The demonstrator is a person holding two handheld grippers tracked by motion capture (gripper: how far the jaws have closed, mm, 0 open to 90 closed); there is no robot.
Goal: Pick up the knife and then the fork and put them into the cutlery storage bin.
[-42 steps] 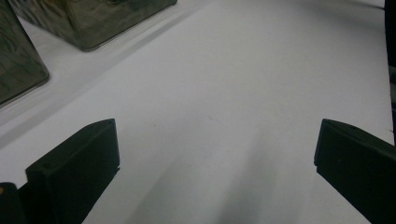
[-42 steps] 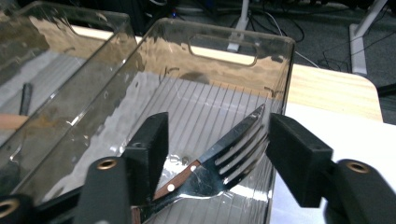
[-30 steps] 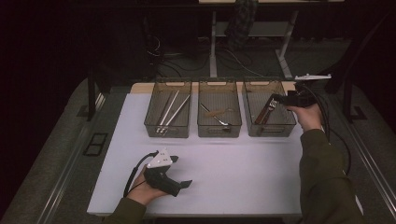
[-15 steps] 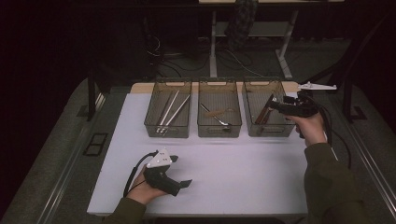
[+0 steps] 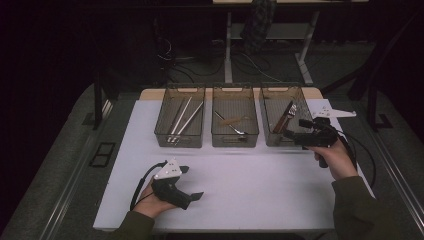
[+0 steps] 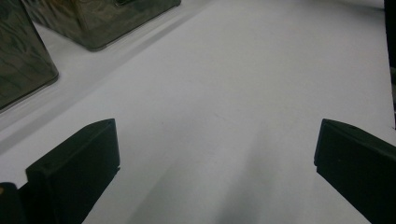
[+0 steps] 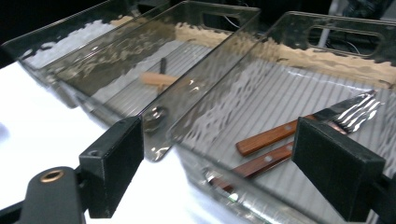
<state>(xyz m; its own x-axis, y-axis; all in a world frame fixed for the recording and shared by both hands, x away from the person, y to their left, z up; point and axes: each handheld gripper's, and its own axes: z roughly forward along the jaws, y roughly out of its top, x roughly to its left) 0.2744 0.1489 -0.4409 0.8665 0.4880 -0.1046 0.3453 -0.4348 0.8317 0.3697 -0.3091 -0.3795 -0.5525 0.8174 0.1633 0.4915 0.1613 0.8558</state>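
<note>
Wooden-handled forks in the unlabelled right bin, right tool released beside it, left tool released on the worktop.

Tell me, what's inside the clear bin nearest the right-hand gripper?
The right bin holds two wooden-handled forks lying side by side on its ribbed floor. A jaw of the right gripper covers part of them.

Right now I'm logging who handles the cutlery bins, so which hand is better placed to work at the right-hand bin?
Right. The right gripper sits at the right-hand bin with jaws open, wooden-handled forks just ahead. The left gripper rests open on the table, far off.
</note>
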